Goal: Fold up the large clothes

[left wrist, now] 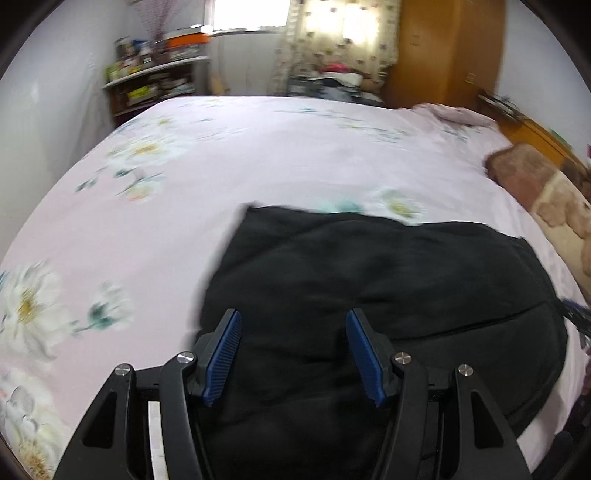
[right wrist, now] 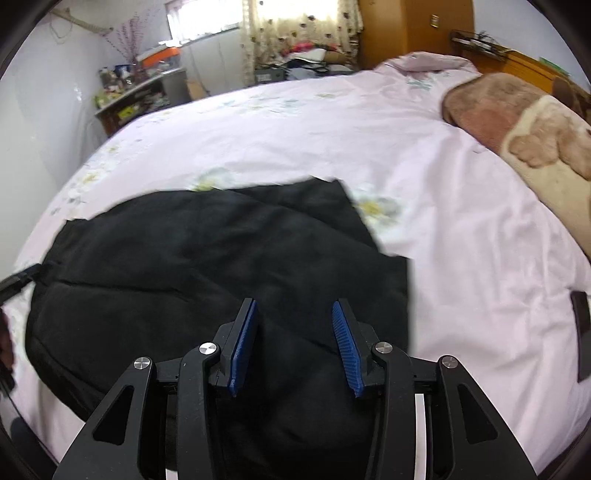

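A large black garment (left wrist: 369, 280) lies spread on the pink flowered bed sheet (left wrist: 229, 155), near the bed's front edge. My left gripper (left wrist: 293, 315) is open, its blue pads (left wrist: 225, 354) apart above the garment's left part, holding nothing. In the right wrist view the same garment (right wrist: 207, 258) fills the lower left, and my right gripper (right wrist: 295, 306) is open above its right part, its blue pads (right wrist: 345, 343) empty. The bed sheet (right wrist: 461, 236) shows to the right of it.
A brown and cream plush blanket (right wrist: 524, 125) lies at the bed's right side. A cluttered shelf (right wrist: 129, 96) and a wooden wardrobe (right wrist: 406, 29) stand beyond the bed. A dark flat object (right wrist: 583, 332) lies on the sheet at far right.
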Demonstrator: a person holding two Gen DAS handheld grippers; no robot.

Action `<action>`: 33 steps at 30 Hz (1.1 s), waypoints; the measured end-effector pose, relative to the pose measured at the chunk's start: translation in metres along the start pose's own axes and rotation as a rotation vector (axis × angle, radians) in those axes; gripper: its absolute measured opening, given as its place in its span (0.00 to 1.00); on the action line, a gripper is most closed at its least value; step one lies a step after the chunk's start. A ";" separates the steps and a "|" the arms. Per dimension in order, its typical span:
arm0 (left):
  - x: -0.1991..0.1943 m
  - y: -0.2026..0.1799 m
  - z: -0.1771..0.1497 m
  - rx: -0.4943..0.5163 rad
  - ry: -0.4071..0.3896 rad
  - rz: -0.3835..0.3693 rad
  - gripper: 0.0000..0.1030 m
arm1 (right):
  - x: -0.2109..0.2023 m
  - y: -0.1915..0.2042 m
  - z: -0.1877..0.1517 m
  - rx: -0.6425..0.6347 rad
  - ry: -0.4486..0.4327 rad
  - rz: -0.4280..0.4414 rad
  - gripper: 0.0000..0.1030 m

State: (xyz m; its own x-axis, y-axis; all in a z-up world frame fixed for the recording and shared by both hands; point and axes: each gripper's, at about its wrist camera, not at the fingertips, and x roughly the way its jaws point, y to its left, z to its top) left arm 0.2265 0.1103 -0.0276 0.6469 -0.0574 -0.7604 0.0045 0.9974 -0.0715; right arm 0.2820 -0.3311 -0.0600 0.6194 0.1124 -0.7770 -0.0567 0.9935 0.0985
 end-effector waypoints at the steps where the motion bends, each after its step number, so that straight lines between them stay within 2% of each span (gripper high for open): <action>1: 0.002 0.012 -0.004 -0.019 0.015 0.006 0.60 | 0.003 -0.012 -0.006 0.022 0.018 -0.024 0.42; 4: 0.004 0.036 -0.016 -0.066 0.044 -0.020 0.60 | 0.004 -0.031 -0.013 0.090 0.035 -0.007 0.51; 10: -0.005 0.045 -0.044 -0.087 0.043 -0.091 0.60 | -0.011 -0.037 -0.029 0.139 0.037 0.024 0.52; 16: 0.026 0.045 -0.045 -0.114 0.067 -0.095 0.73 | 0.016 -0.056 -0.037 0.191 0.092 0.059 0.68; 19: 0.038 0.045 -0.042 -0.144 0.078 -0.122 0.74 | 0.029 -0.062 -0.032 0.204 0.099 0.083 0.68; 24: 0.059 0.060 -0.044 -0.230 0.114 -0.209 0.84 | 0.050 -0.068 -0.026 0.212 0.123 0.141 0.68; 31: 0.072 0.057 -0.037 -0.230 0.128 -0.257 0.85 | 0.067 -0.072 -0.022 0.234 0.149 0.197 0.70; 33: 0.069 0.059 -0.040 -0.235 0.127 -0.274 0.82 | 0.065 -0.073 -0.024 0.249 0.151 0.214 0.68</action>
State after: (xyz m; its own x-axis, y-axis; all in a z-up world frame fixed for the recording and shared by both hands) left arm 0.2408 0.1635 -0.1105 0.5462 -0.3398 -0.7656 -0.0203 0.9084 -0.4176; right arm 0.3074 -0.3964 -0.1330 0.4902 0.3374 -0.8036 0.0313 0.9146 0.4031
